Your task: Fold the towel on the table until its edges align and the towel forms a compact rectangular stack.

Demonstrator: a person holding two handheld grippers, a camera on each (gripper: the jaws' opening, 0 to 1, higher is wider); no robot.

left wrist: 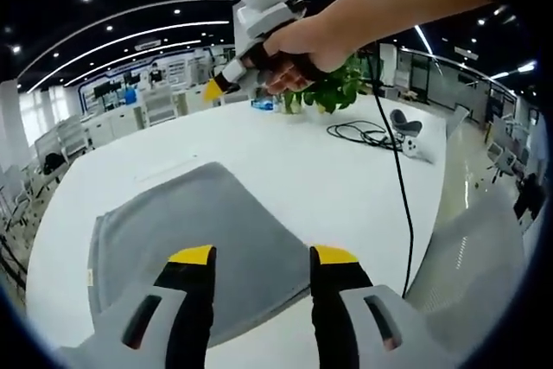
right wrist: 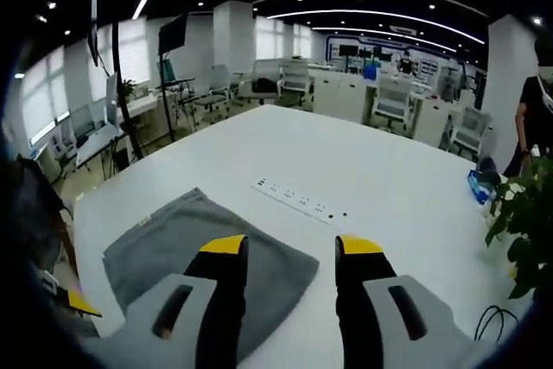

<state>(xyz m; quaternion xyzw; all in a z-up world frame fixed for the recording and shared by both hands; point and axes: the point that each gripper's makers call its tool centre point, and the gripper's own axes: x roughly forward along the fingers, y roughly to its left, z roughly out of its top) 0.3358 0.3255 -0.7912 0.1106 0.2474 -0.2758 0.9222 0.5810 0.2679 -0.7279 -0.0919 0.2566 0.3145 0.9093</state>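
- Now grey towel (left wrist: 186, 244) lies flat on white table (left wrist: 294, 162), near its edge
- L gripper (left wrist: 262, 255) above towel, jaws apart, holding nothing
- R gripper (right wrist: 289, 246) likewise wide, empty, over towel's corner
- Plant (left wrist: 333, 88) & cable (left wrist: 367, 134) at far side

Both views look down from above, along their own jaws. They face across the white table (left wrist: 285, 162) from different sides. They share the folded grey cloth towel (left wrist: 199, 239) (right wrist: 181, 248).

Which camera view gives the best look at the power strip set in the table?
The right gripper view: the power strip lies in plain sight on the white table, beyond the grey towel. In the left gripper view I can't make it out; there the towel shows.
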